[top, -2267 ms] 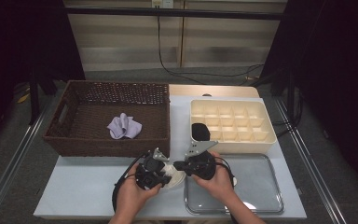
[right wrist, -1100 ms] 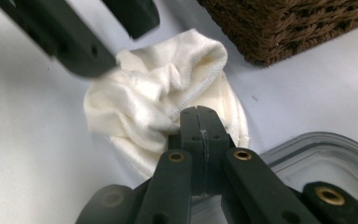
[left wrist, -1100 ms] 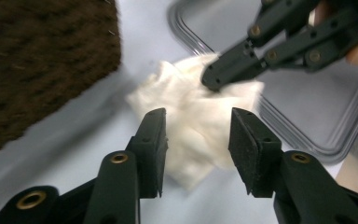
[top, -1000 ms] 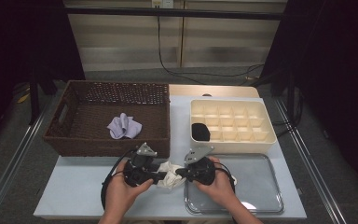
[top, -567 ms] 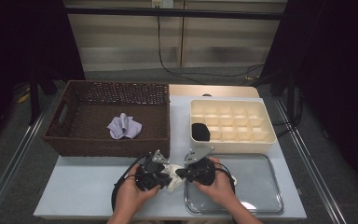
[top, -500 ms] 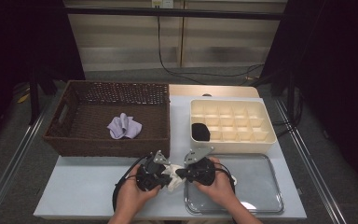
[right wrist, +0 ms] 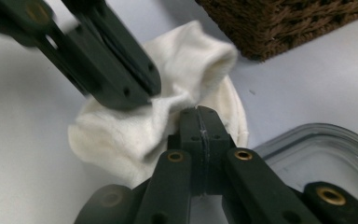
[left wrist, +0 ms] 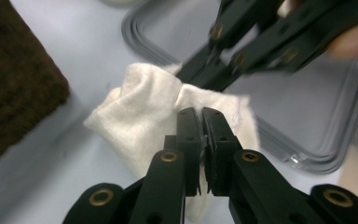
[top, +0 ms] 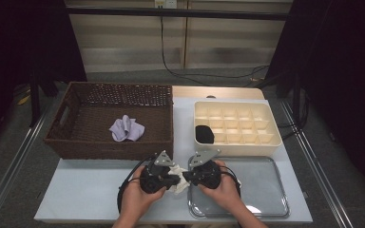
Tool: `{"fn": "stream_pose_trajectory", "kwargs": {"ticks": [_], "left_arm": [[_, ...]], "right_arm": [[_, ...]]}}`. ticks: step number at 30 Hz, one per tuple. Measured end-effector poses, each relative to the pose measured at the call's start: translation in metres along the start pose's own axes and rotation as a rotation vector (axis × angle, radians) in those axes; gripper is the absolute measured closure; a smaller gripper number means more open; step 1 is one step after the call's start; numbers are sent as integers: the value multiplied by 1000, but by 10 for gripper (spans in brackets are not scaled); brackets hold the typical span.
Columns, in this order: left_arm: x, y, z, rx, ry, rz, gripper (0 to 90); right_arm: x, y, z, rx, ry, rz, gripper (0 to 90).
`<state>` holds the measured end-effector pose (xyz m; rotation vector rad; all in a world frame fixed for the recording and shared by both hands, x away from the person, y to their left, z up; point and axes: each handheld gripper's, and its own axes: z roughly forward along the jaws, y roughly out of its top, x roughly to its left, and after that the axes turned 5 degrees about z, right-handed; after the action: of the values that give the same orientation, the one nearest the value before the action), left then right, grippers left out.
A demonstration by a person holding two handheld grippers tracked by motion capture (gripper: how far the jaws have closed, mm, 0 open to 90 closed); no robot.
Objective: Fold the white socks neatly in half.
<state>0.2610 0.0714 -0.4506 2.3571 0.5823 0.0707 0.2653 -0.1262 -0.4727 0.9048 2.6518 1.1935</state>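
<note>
Left gripper point(top: 168, 172) pinched shut on the near-left fold of the white cloth point(top: 177, 174) — jaws just brought together with the fabric between them, seen in the left gripper view clamped on a ridge of it point(left wrist: 158, 116). Cloth itself bunched on the pale table point(top: 85, 190), just in front of the wicker basket point(top: 114, 147) and against the left rim of the clear tray point(top: 266, 209). Right gripper point(top: 186, 175) likewise closed on the opposite edge of the cloth, jaws tight together on a crease.

Best done by drawing the two grips apart evenly and level, keeping both pinches firm — probably a slight lift first, so the fabric clears the tray rim. Worth avoiding a jerk, which could slip a thin fold free.
</note>
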Motion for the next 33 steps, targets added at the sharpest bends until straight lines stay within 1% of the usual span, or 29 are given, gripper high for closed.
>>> {"fn": "stream_pose_trajectory", "kwargs": {"ticks": [1, 2, 3, 4, 5, 6, 7, 10, 11, 15, 16, 19, 20, 22, 23, 25, 26, 28, 30, 31, 33], "left_arm": [[0, -1, 3, -10, 5, -14, 860], [1, -2, 3, -6, 4, -8, 859], [2, -2, 3, 8, 7, -2, 858], [2, -2, 3, 5, 13, -3, 856], [2, -2, 4, 9, 13, 2, 853], [1, -2, 5, -3, 13, -5, 846], [1, -2, 5, 5, 23, -3, 835], [-1, -1, 7, -2, 30, -1, 793], [-1, -1, 6, 7, 39, 14, 785], [-2, -1, 6, 13, 45, 16, 768], [-3, -1, 6, 8, 46, 12, 763], [-3, -1, 7, -1, 47, 9, 746], [-2, -1, 6, 4, 48, 14, 744], [-2, 0, 6, 0, 44, 8, 739], [-3, 0, 5, 6, 51, 3, 734], [-3, 0, 5, 12, 49, -4, 721], [-3, 0, 5, 7, 49, -3, 716], [-3, 0, 4, 17, 52, -5, 710], [-3, 0, 5, 14, 50, -5, 703], [-3, 0, 4, 21, 52, -1, 699], [-3, 0, 4, 14, 50, -6, 682]], "right_arm": [[-1, 0, -1, -6, -3, -3, 881], [-2, 0, -3, -8, -14, -2, 880], [-3, 1, -6, -18, -24, 10, 880], [-4, 1, -9, -29, -27, 12, 880], [-4, 3, -13, -43, -32, 25, 881], [-5, 5, -16, -56, -37, 22, 881], [-4, 8, -18, -64, -37, 22, 880], [-3, 12, -21, -80, -33, 13, 878], [-1, 15, -20, -76, -25, 6, 873], [2, 18, -17, -89, -14, 12, 868], [2, 19, -16, -92, -10, 4, 864], [5, 22, -15, -85, 3, 3, 846], [6, 22, -14, -85, 5, 3, 839], [7, 23, -13, -77, 1, 2, 834], [6, 23, -12, -75, 0, 3, 826], [4, 21, -9, -64, 1, 20, 800], [2, 20, -7, -62, 9, 31, 802], [2, 18, -5, -44, -3, 30, 799], [1, 16, -3, -34, 4, 51, 801], [0, 15, -3, -34, 12, 54, 806], [0, 13, -1, -26, 17, 59, 813]]}}
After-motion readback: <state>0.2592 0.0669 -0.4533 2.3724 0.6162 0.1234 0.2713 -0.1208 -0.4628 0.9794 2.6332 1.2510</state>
